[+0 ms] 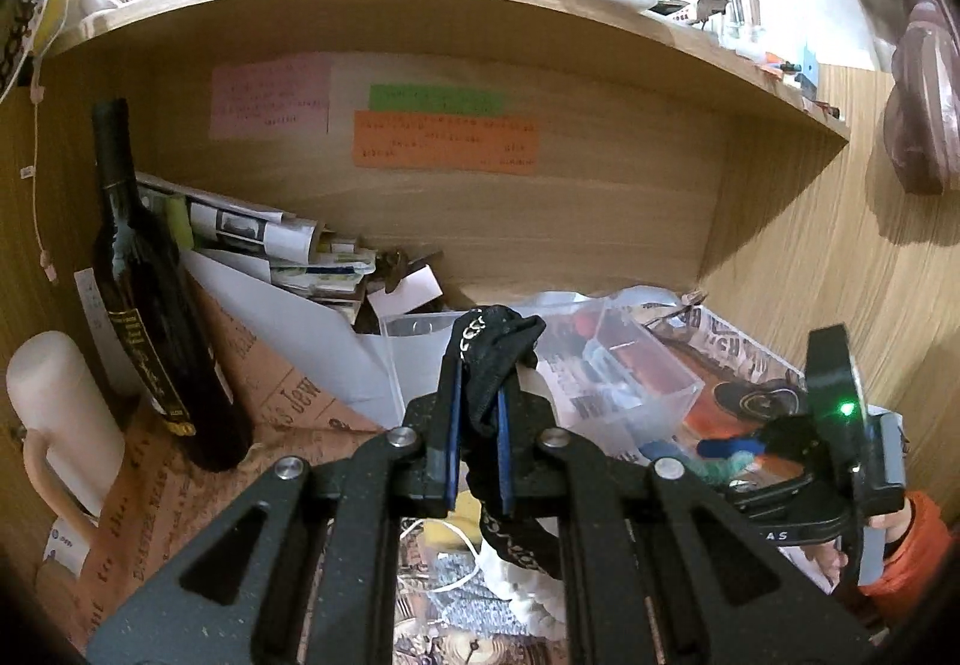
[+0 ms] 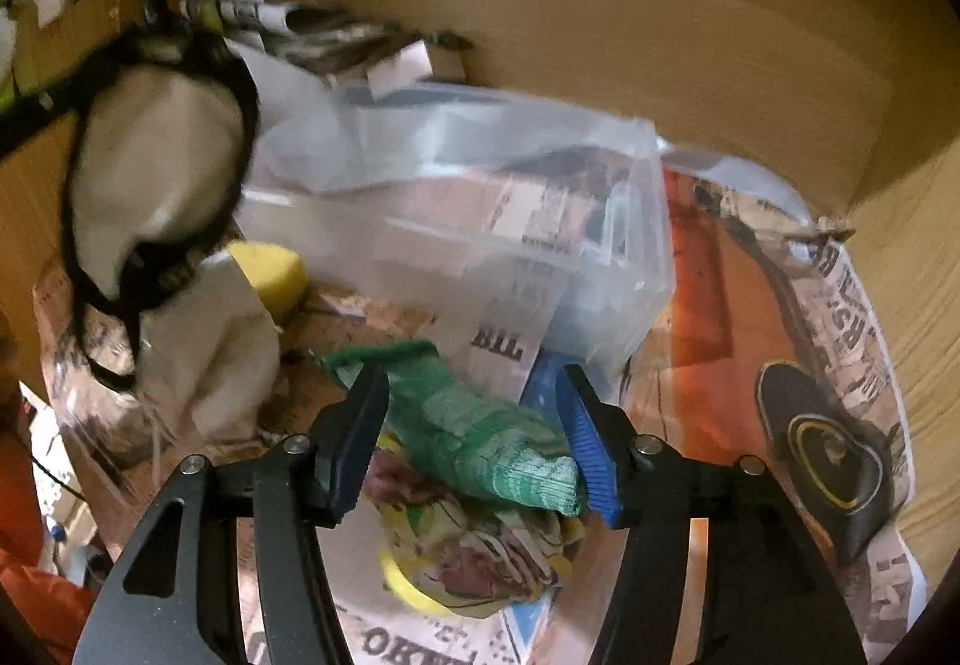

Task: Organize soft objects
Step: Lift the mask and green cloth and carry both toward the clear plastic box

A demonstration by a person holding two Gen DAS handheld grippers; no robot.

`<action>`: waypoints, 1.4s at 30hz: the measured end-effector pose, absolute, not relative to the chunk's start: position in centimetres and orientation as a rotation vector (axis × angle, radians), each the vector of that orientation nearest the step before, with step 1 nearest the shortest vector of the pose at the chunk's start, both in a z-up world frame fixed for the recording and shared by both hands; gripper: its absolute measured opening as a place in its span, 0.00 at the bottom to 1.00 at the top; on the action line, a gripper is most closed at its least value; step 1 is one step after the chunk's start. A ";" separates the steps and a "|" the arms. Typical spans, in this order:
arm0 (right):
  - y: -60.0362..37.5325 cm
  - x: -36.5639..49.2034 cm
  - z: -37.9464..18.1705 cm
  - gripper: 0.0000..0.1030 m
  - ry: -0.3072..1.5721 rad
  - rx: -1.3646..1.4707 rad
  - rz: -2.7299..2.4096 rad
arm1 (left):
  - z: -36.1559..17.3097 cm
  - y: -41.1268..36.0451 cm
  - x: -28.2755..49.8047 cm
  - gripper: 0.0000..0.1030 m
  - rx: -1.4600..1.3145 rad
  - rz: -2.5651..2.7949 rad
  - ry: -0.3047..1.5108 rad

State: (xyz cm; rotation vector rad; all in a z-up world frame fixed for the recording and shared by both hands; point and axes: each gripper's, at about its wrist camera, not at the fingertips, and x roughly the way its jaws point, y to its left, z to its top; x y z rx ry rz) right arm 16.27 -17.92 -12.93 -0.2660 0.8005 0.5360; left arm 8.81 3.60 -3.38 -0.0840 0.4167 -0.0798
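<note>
Between the left tongs a black strap is clamped, right tongs wide around green sock, sorting barely begun.

Black linkage arms, silver screws, blue ribbed fingers; orange sleeve; green LED lit.

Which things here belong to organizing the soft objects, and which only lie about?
Job:
- black-trimmed white garment, in left tongs
- green sock, between open right tongs
- floral cloth
- yellow sponge

Lying about:
- wine bottle
- white mug
- sticky notes
</note>
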 end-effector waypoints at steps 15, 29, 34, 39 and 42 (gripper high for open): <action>-19.9 14.5 -9.1 0.12 0.662 -0.183 0.564 | -0.3 3.9 11.0 0.09 -0.078 -0.056 0.358; -19.5 15.6 -3.9 0.12 0.442 -0.107 0.529 | -0.8 3.0 16.4 0.09 -0.043 0.007 0.374; -18.7 17.9 -4.6 0.12 0.469 -0.129 0.514 | -2.9 2.4 18.8 0.09 -0.003 0.034 0.429; -17.7 20.3 -6.1 0.12 0.527 -0.162 0.493 | -4.8 2.4 20.8 0.09 -0.001 0.028 0.499; -17.1 21.9 -7.1 0.12 0.566 -0.186 0.487 | -5.8 2.4 22.1 0.09 -0.004 0.030 0.535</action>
